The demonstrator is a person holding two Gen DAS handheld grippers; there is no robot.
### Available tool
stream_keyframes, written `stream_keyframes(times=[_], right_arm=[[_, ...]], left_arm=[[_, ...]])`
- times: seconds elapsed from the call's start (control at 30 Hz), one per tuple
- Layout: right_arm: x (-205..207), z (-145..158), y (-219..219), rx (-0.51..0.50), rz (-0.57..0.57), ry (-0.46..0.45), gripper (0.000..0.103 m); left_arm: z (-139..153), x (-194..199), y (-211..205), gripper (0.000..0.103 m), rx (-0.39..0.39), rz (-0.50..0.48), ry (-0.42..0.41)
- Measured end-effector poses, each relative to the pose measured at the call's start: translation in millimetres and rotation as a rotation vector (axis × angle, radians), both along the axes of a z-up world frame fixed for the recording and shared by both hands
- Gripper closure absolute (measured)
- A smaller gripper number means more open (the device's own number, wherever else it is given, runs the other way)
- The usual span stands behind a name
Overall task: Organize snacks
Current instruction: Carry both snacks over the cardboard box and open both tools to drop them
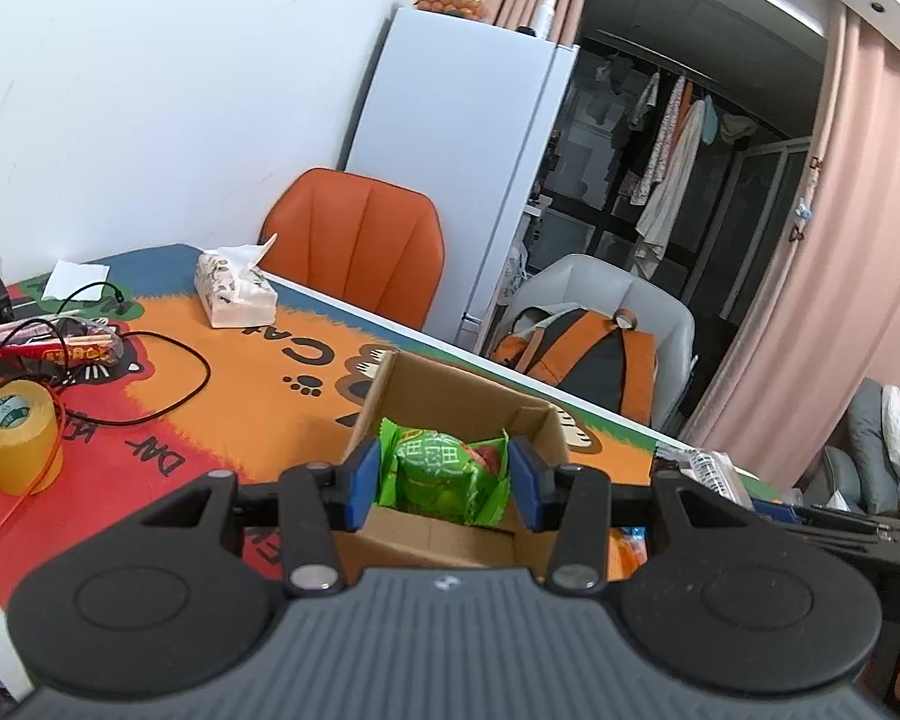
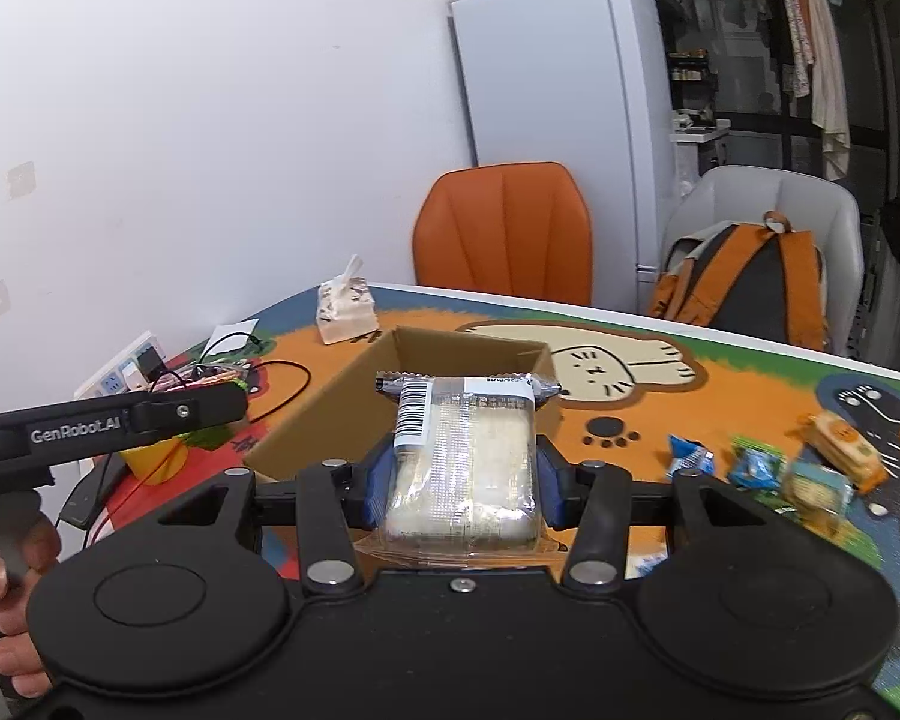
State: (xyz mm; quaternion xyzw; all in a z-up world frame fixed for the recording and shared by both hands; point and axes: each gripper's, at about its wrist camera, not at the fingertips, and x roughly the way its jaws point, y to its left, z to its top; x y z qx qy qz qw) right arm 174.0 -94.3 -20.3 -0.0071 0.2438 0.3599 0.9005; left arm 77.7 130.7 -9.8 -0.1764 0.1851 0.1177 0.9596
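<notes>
The left tongs [image 1: 444, 483] clamp a crinkly green foil snack packet [image 1: 444, 468] above the open brown cardboard box [image 1: 450, 387]. Just short of that box, the right tongs [image 2: 461, 483] clamp a clear plastic-wrapped pale rectangular cake [image 2: 465, 468].

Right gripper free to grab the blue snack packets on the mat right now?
Probably not: the right gripper is already shut on a clear-wrapped snack. The blue packets lie unobstructed on the mat, but the jaws are occupied.

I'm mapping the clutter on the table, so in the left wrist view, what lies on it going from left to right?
Yellow tape roll → red snack packet → tissue pack → cardboard box, above which the left gripper holds a green snack.
</notes>
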Motion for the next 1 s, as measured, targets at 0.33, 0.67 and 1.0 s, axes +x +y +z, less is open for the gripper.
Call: stream_keyframes(times=[0.33,0.67,1.0], right_arm=[[19,-9,36,-0.015,0.020,0.016,0.056],[32,-17,59,-0.010,0.026,0.040,0.056],[37,-22,68,0.009,0.049,0.059,0.054]], left_arm=[[-14,29,31,0.058,-0.036,-0.005,0.028],[-23,50,36,0.050,-0.061,-0.025,0.044],[-26,33,49,0.024,-0.109,0.052,0.029]])
